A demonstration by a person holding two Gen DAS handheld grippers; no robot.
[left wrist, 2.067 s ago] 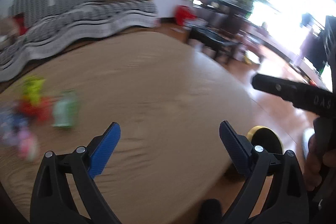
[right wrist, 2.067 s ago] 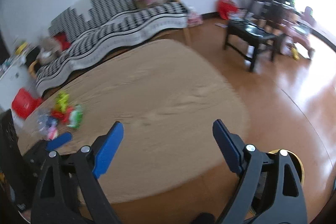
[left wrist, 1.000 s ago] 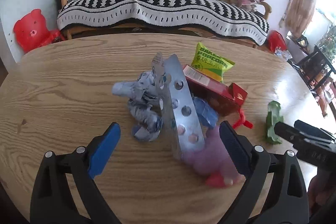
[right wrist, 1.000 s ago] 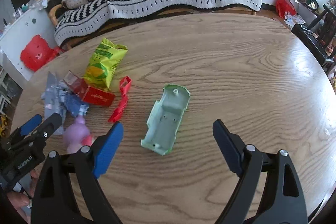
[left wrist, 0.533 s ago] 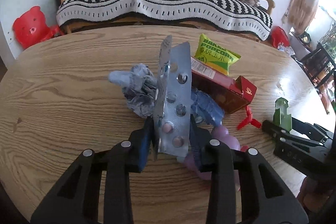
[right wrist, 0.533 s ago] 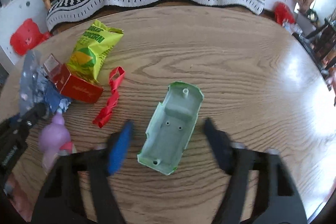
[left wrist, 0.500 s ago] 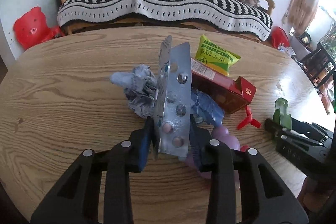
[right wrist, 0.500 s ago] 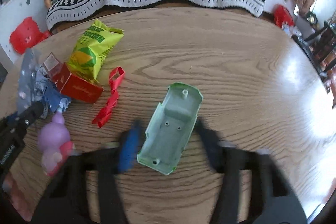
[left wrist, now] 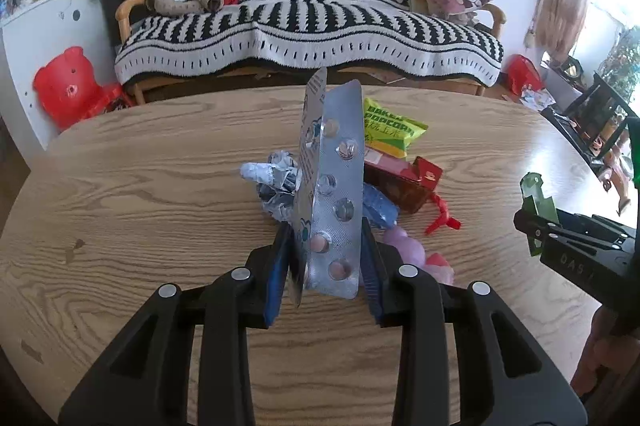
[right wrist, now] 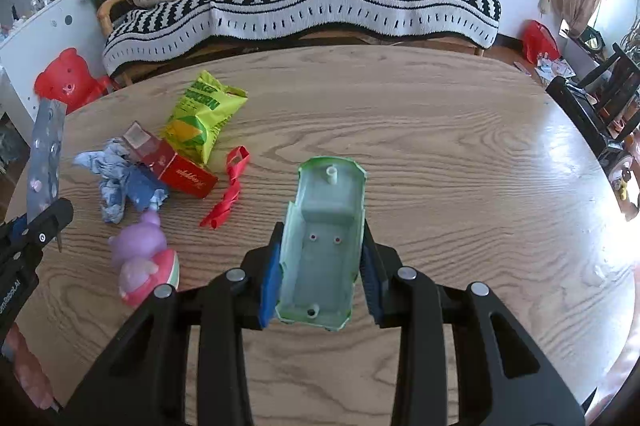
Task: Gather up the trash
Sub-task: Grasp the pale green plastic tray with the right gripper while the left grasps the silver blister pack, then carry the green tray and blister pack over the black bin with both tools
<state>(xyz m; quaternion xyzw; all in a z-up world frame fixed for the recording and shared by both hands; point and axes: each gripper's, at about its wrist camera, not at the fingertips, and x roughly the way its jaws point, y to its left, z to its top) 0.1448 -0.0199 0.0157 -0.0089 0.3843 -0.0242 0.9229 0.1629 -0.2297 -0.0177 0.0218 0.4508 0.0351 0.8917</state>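
The silver foil blister pack [left wrist: 330,194], centre frame, stands upright with the left gripper [left wrist: 325,262] clamped on its lower end; the pale green plastic toy shell [right wrist: 322,246] sits pinched in the right gripper [right wrist: 320,276], lower centre. Judged best: lift both straight up, keeping the thin pack from twisting. On the wooden table [right wrist: 460,146], upper left, lie one yellow-green popcorn bag [right wrist: 202,116], one red carton [right wrist: 180,172], one red ribbon [right wrist: 230,186], one crumpled blue-white wrapper [right wrist: 120,182] and one purple-pink toy [right wrist: 142,258].

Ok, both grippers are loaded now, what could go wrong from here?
The left gripper pinches only the lower end of the thin blister pack, which stands tall above it and could bend or slip. The right gripper squeezes the thin side walls of the green plastic shell; they might flex and pop free.
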